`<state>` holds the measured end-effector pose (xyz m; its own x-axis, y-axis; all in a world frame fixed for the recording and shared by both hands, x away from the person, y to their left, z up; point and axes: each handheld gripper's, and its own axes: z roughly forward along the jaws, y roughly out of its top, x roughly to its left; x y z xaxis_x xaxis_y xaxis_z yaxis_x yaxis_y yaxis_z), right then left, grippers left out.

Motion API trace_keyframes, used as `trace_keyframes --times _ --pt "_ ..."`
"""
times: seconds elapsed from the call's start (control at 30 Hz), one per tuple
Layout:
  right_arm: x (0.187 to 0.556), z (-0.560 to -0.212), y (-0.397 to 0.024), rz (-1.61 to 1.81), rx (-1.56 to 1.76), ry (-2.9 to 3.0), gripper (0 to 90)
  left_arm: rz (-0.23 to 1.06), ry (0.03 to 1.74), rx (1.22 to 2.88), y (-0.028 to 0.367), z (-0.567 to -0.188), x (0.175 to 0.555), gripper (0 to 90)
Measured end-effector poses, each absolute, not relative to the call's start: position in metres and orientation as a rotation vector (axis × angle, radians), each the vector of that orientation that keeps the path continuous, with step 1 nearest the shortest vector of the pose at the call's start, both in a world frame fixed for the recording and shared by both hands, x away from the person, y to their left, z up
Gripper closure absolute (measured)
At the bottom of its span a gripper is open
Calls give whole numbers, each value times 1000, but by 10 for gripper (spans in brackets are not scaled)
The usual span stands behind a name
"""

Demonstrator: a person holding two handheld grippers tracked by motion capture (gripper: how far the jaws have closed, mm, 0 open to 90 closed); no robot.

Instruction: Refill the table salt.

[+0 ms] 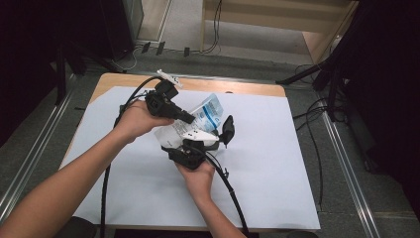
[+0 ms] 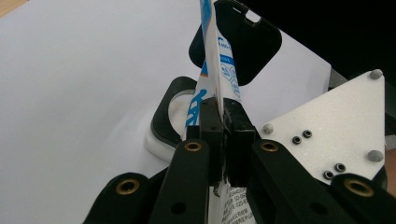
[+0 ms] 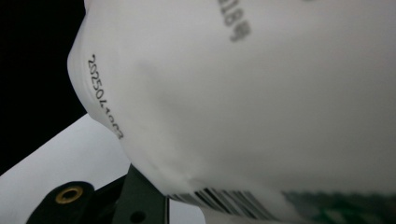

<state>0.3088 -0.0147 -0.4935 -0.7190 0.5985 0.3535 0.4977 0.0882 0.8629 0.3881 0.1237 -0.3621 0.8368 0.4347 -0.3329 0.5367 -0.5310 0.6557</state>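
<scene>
A white and blue printed packet (image 1: 210, 111) hangs over the middle of the table between my two grippers. My left gripper (image 1: 190, 119) comes in from the left. In the left gripper view its jaws (image 2: 224, 112) are shut on the packet's (image 2: 219, 60) thin edge. My right gripper (image 1: 218, 136) is right below the packet, its grey plate (image 2: 336, 126) close beside the left jaws. A black rounded piece (image 1: 228, 130) stands just behind the packet. In the right gripper view the packet (image 3: 257, 93) hides the fingertips, so their state is hidden.
A white sheet (image 1: 272, 163) covers most of the wooden table (image 1: 119, 79). Black cables trail from both grippers towards the near edge. Dark stand legs and floor cables (image 1: 317, 114) lie off the table's right side.
</scene>
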Motion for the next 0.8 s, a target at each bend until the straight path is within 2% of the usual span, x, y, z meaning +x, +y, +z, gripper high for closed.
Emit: trace_keyframes --times 0.8 --pt "306 -489 -22 1686 1125 2224 654 -154 653 2144 147 -351 375 900"
